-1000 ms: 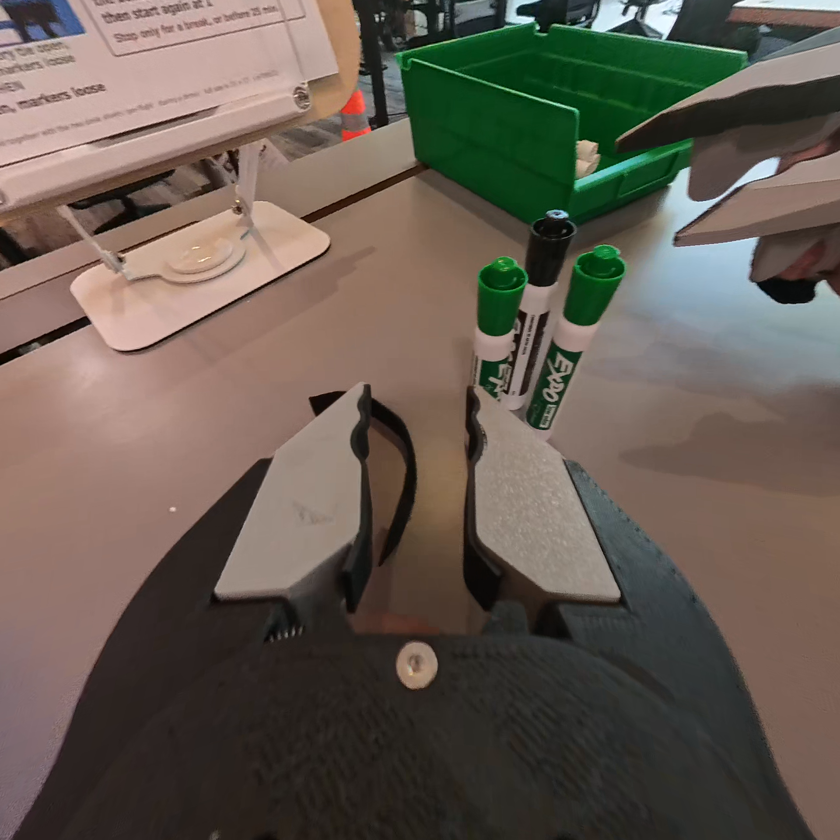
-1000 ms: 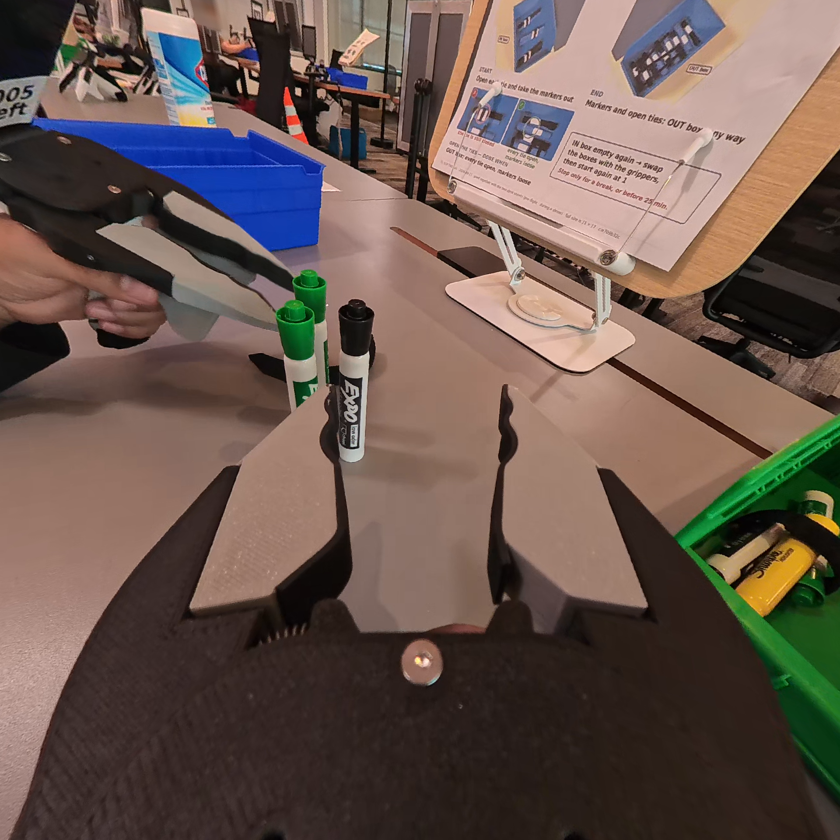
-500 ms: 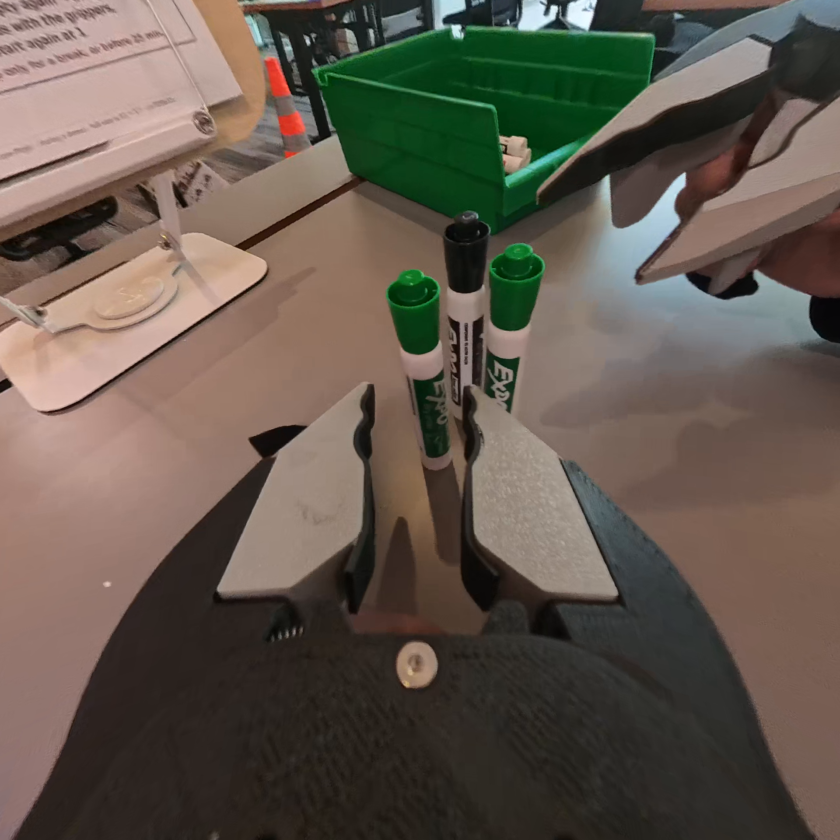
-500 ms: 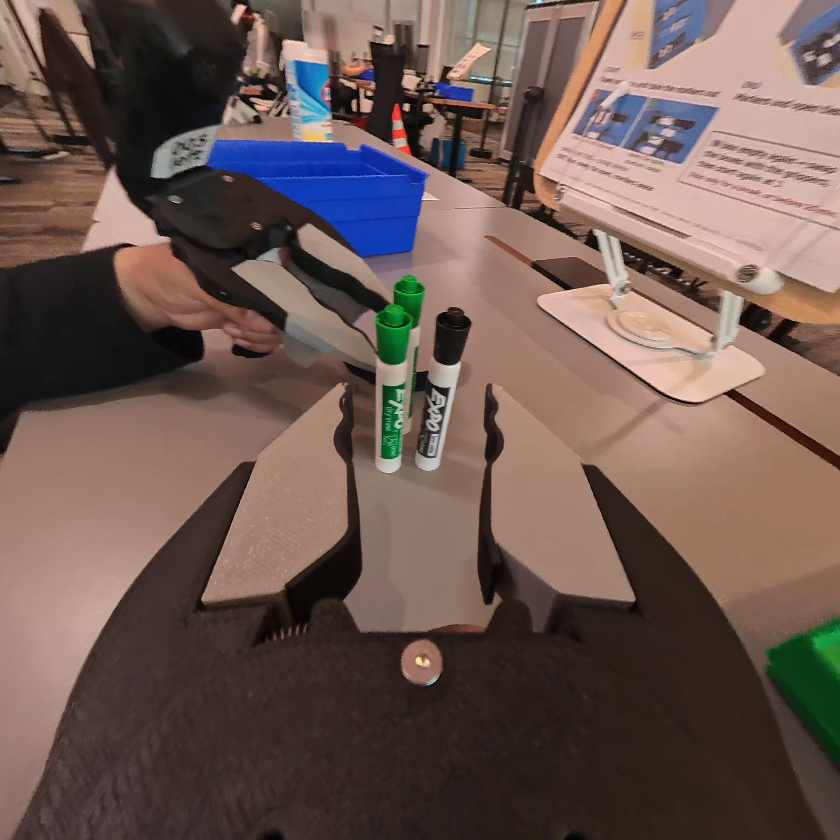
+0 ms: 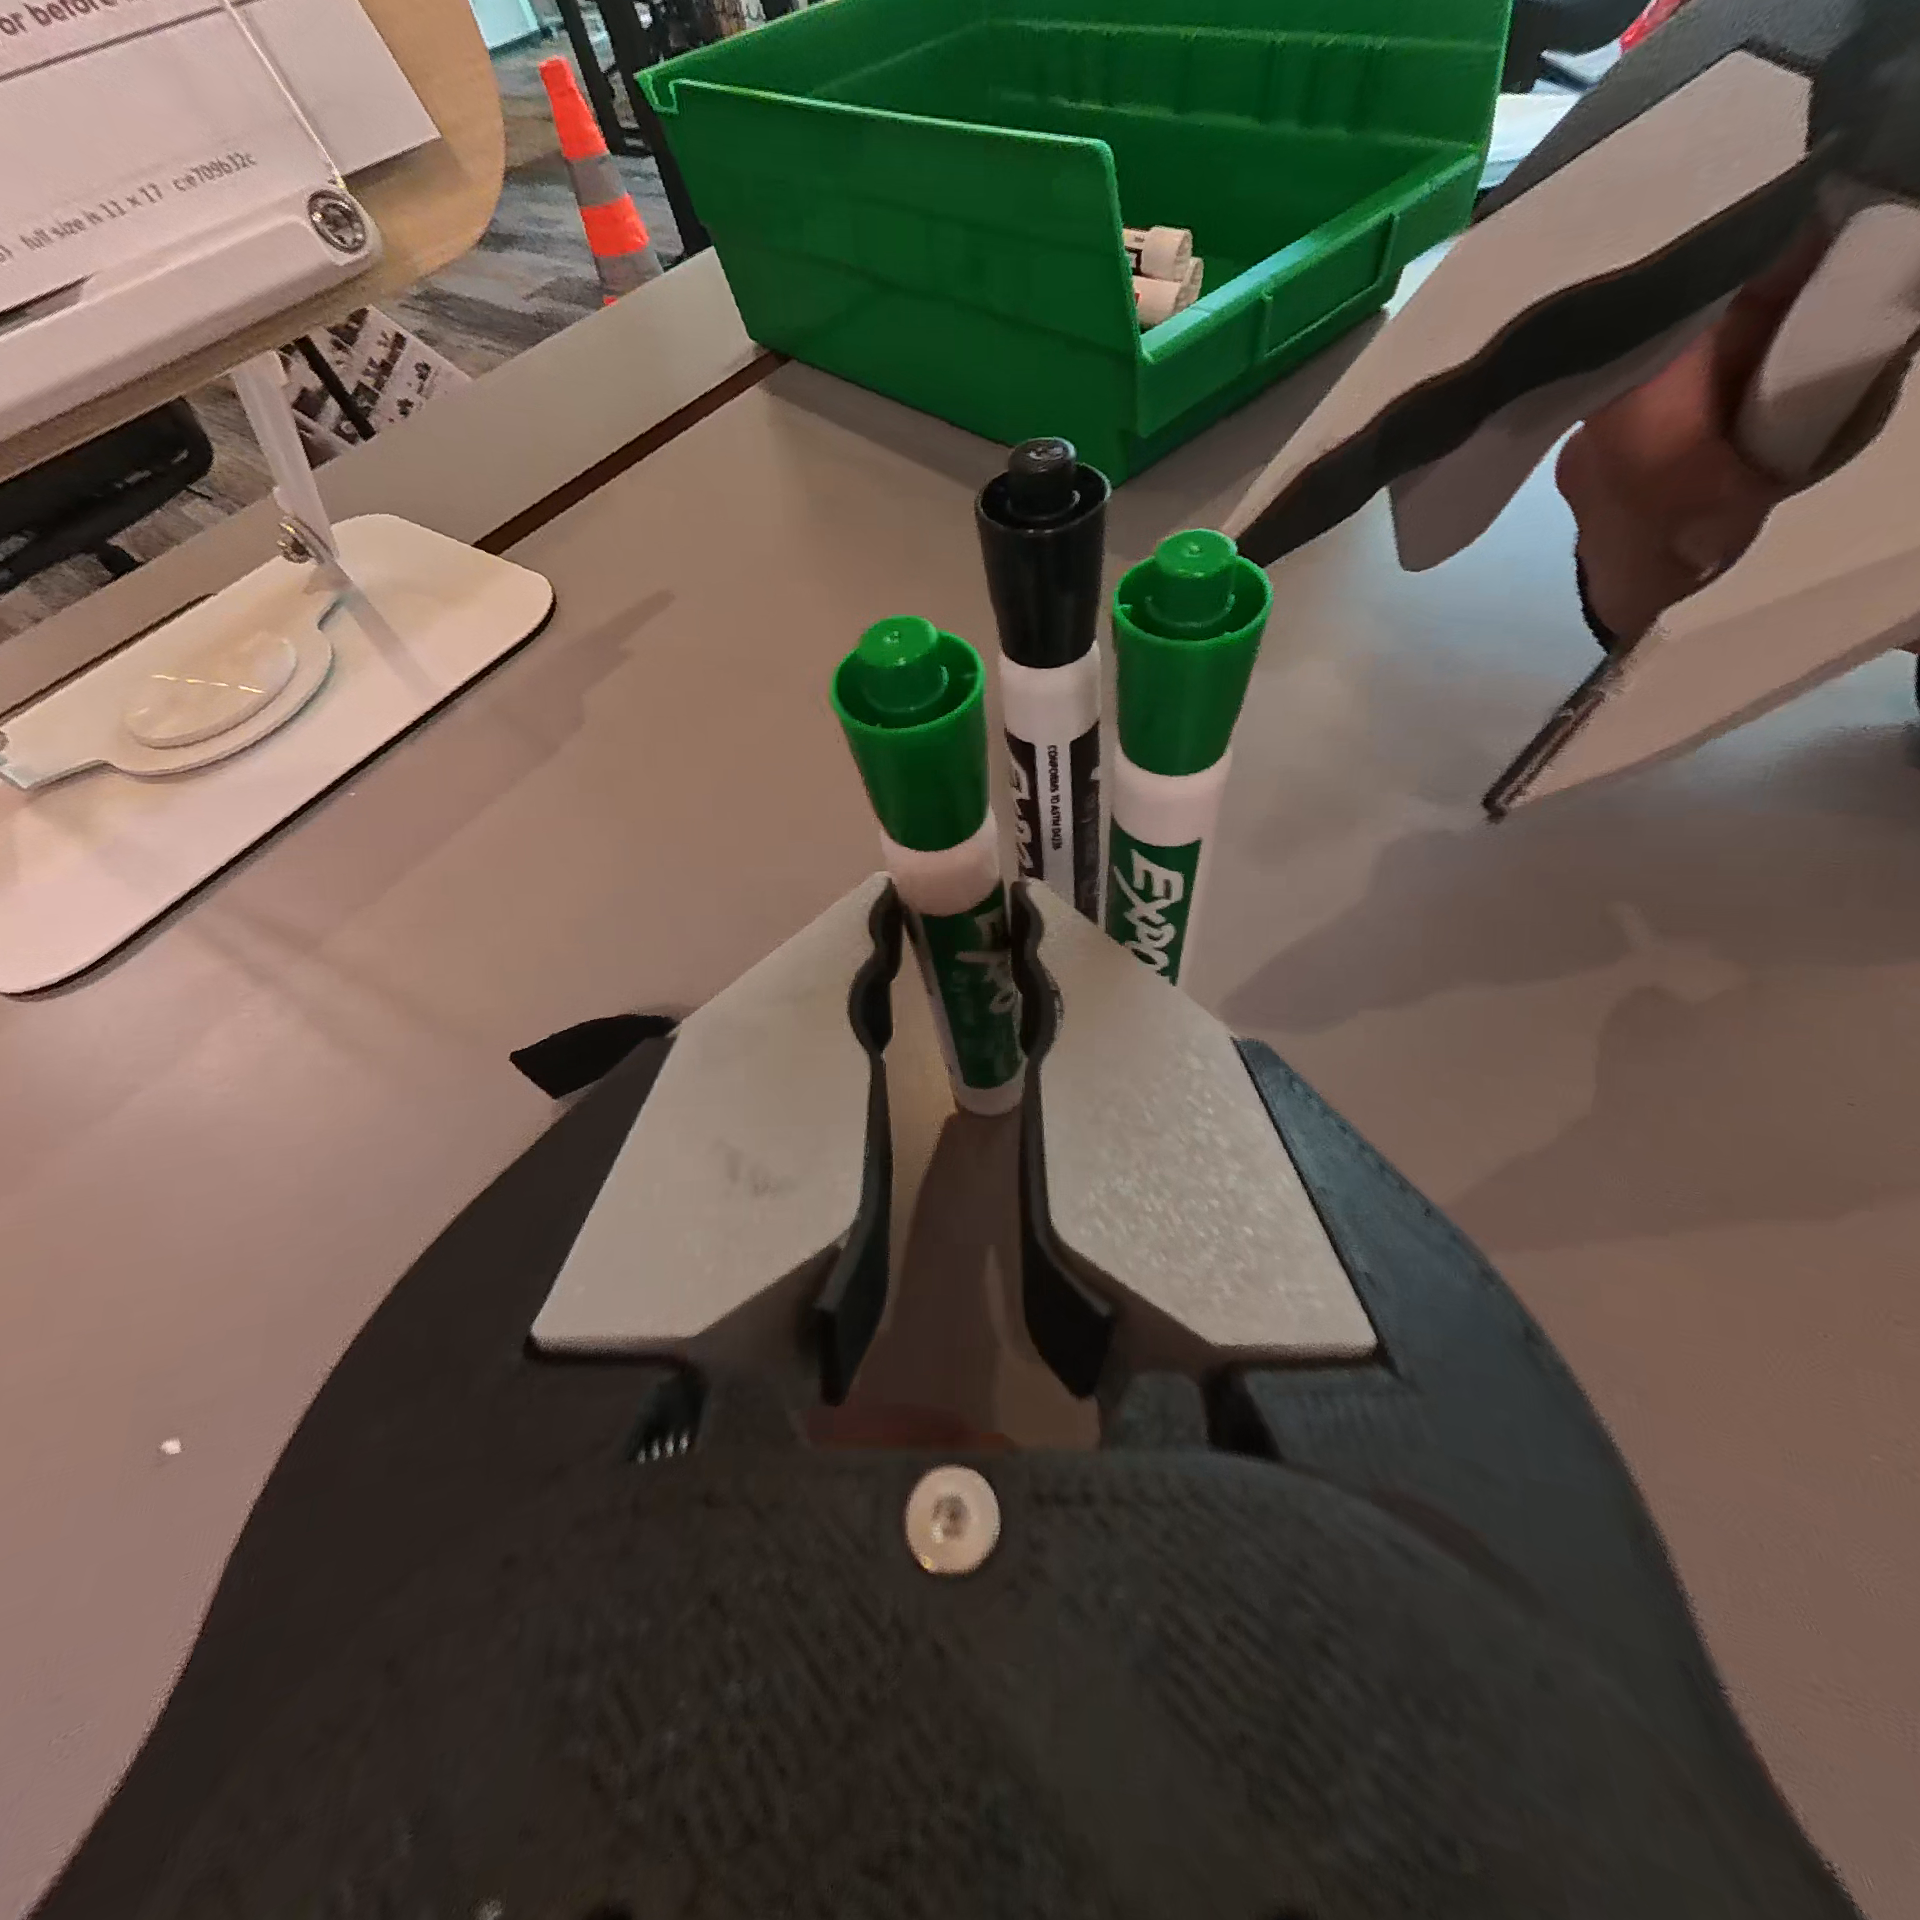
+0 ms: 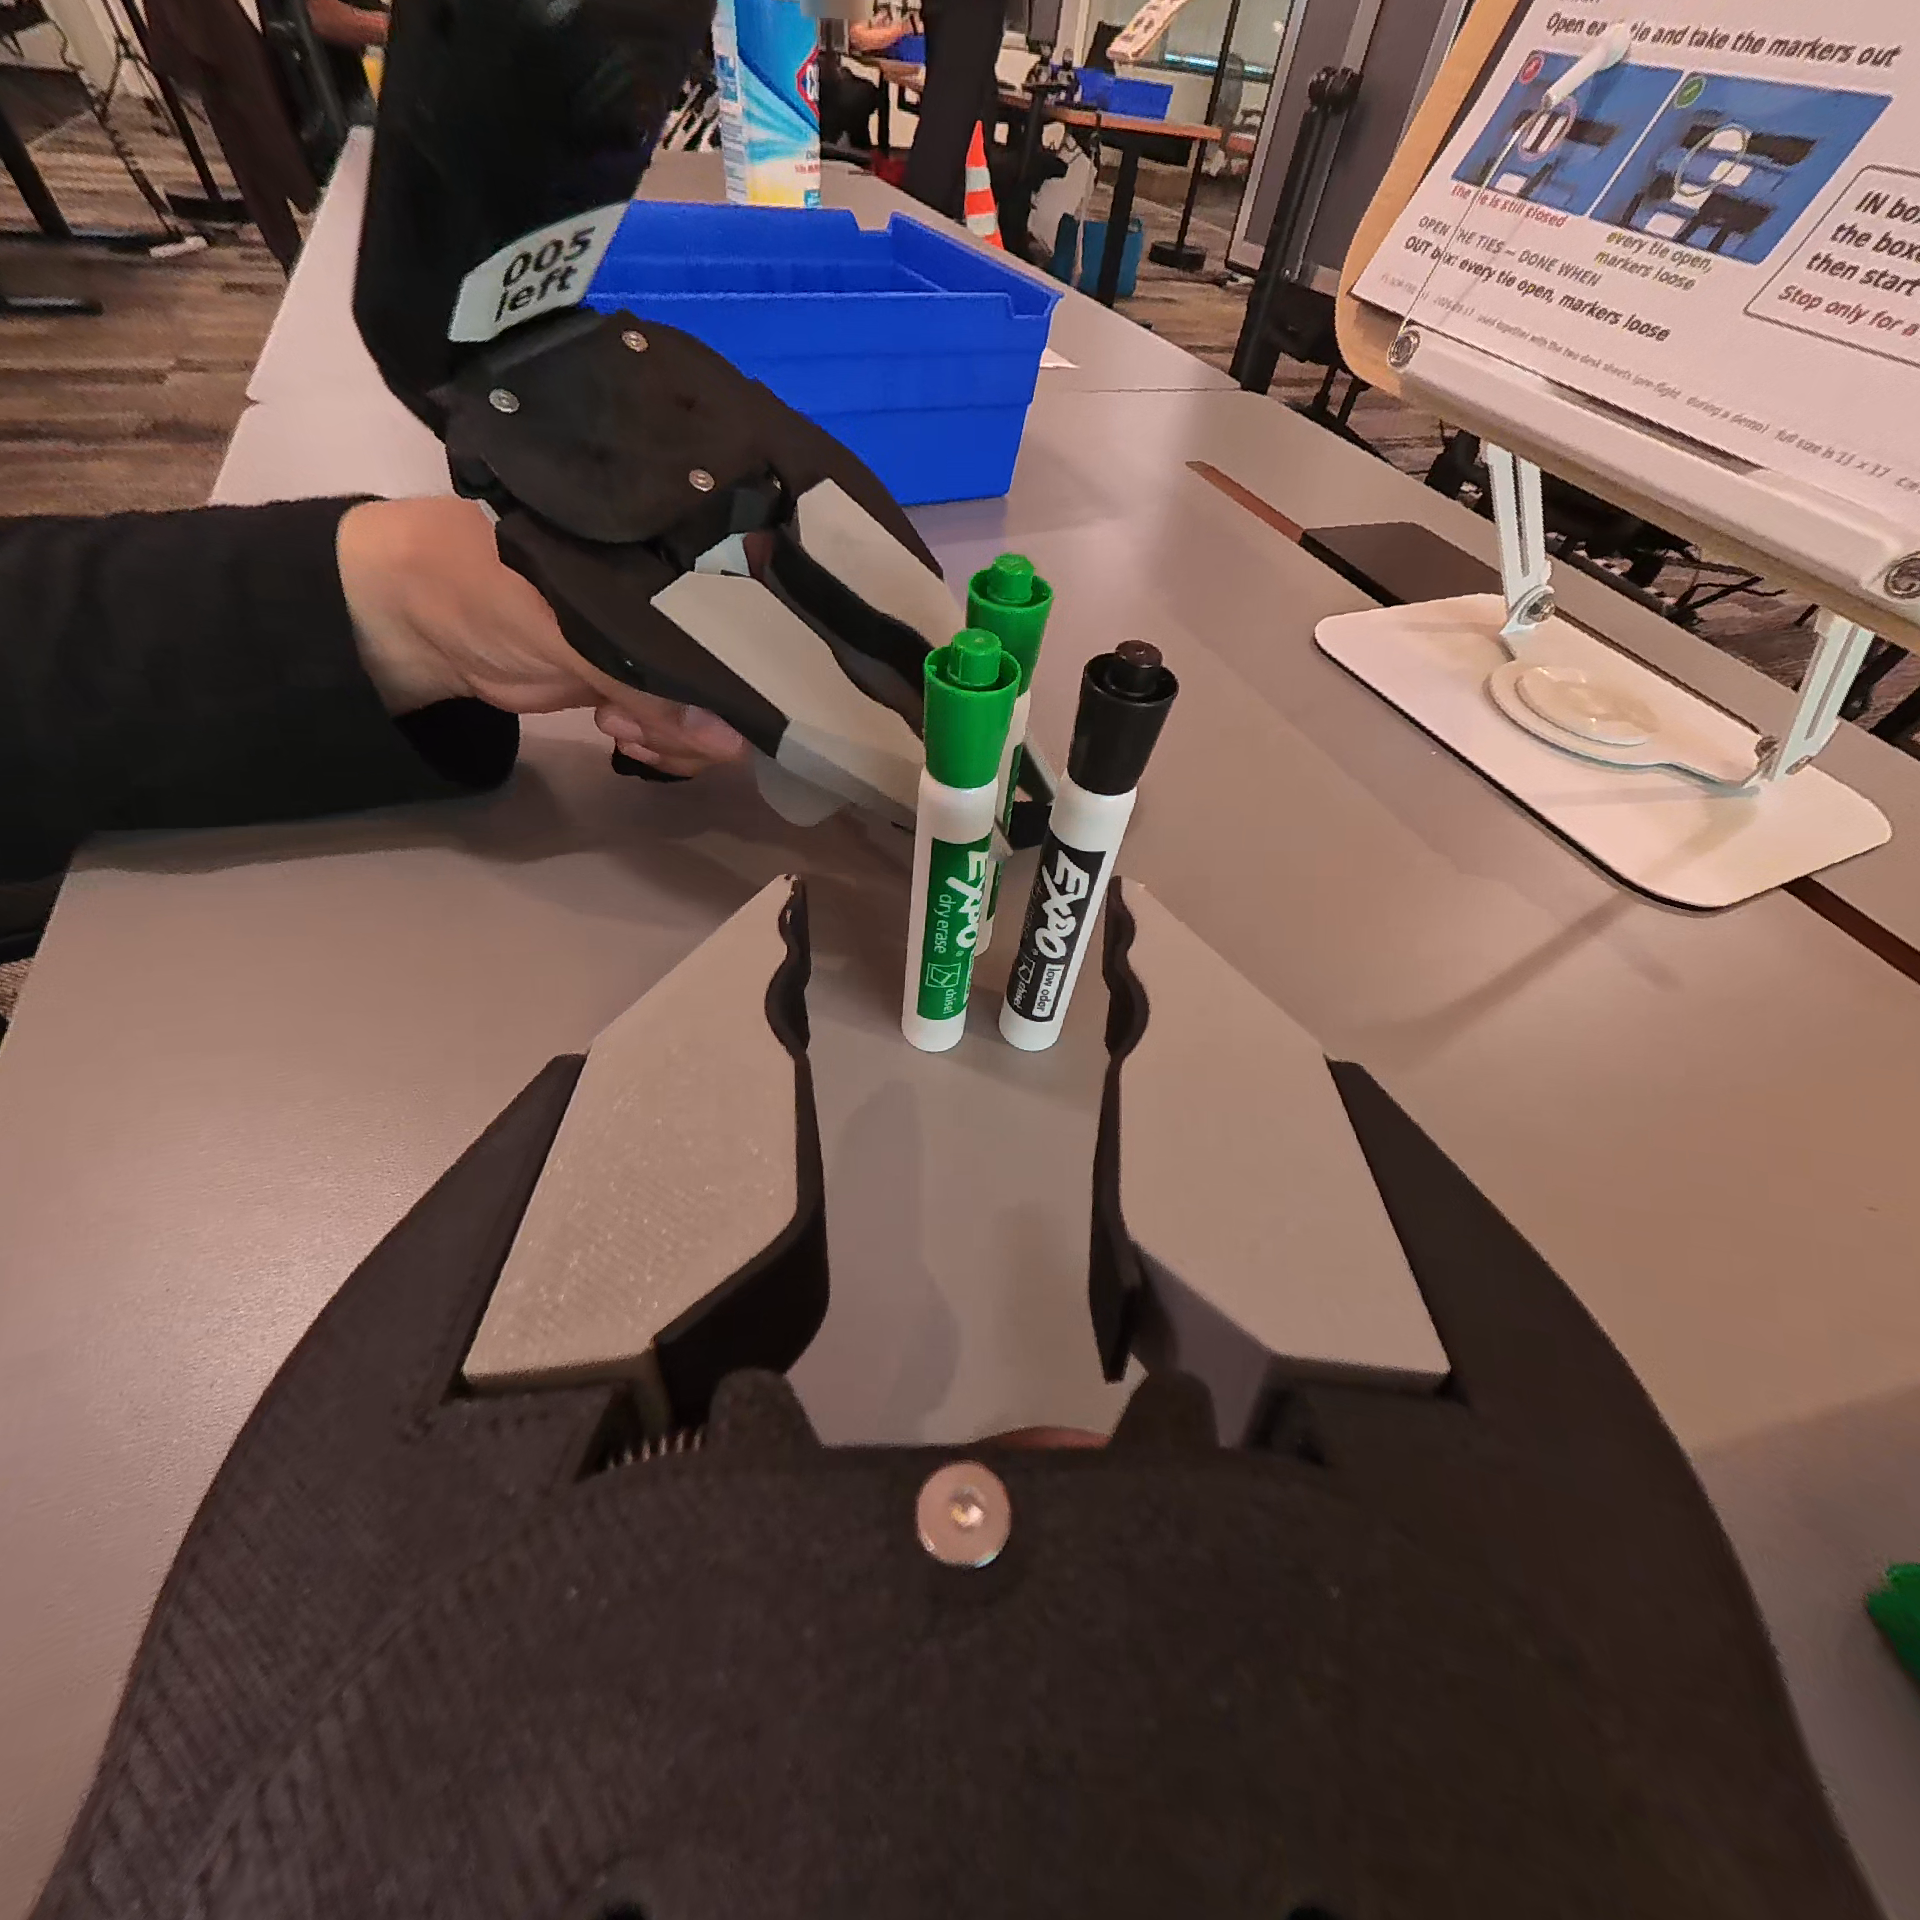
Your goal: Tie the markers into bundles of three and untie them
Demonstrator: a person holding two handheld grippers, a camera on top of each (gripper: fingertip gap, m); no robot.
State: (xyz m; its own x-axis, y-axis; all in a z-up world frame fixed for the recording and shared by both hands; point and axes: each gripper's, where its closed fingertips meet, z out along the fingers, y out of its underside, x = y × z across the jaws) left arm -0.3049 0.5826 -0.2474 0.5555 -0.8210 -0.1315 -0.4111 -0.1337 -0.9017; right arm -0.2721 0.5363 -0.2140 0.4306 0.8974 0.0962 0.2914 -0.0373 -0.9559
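Note:
Three markers stand upright, close together, on the grey table (image 5: 520,831). In the left wrist view my left gripper (image 5: 956,914) is shut on the barrel of the nearest green marker (image 5: 925,748), with both pads against it. The black marker (image 5: 1044,623) and the second green marker (image 5: 1174,727) stand just behind it. My right gripper (image 6: 953,904) is open. The second green marker (image 6: 961,831) and the black marker (image 6: 1091,831) stand between its fingertips with gaps showing. The left gripper (image 6: 997,821) shows there on the far green marker (image 6: 1010,613). A black tie (image 5: 582,1049) lies beside my left finger.
A green bin (image 5: 935,208) with markers inside stands behind the group. A blue bin (image 6: 831,343) stands at the far side. An instruction board on a white stand (image 6: 1600,748) is at the table's edge. The right gripper (image 5: 1371,675) hangs at the upper right of the left view. The left gripper's tips are roughly 7 centimeters from the right gripper's. From my left tips it is roughly 9 centimeters to the black tie (image 5: 582,1049); from my right, 15 centimeters.
My left gripper moved forward off the black tie, took the nearest green marker between its pads and closed on it. My right gripper came closer and now straddles the other two markers.

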